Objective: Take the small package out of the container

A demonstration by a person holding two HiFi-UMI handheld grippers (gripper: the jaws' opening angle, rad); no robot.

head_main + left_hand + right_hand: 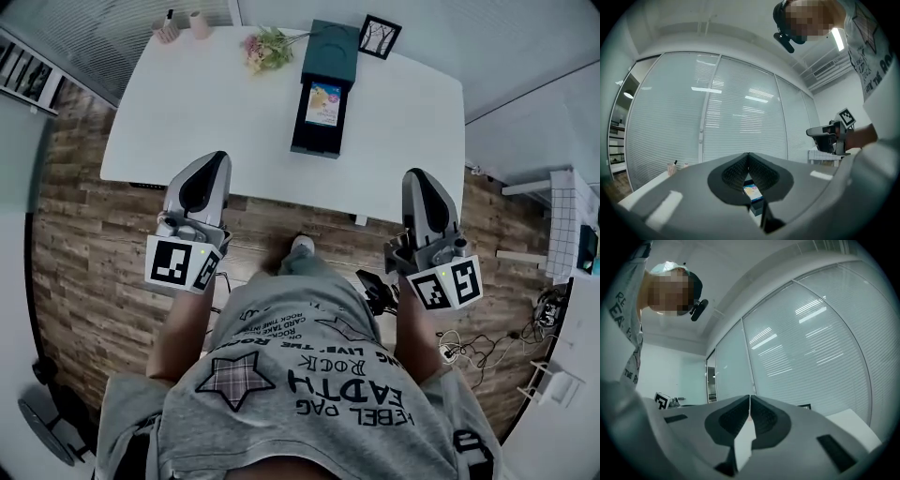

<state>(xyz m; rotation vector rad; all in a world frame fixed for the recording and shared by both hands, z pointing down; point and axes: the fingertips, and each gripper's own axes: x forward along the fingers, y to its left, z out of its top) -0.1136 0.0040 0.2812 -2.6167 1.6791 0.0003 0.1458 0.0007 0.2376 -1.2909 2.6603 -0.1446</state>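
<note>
Left gripper (214,161) and right gripper (415,178) are held level, side by side — both with jaws closed, nothing between them.

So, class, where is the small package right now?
In the head view, the small package lies inside the dark open container at the far middle of the white table, just right of the flowers.

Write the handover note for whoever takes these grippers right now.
Left gripper: shut, empty, at the near edge of the table.
Right gripper: shut, empty, at the same edge.
Container: open, on the table's far side; the small package lies inside.
Done: nothing yet.
Left: reach the container, open the jaws, grip the package, lift it out.
</note>
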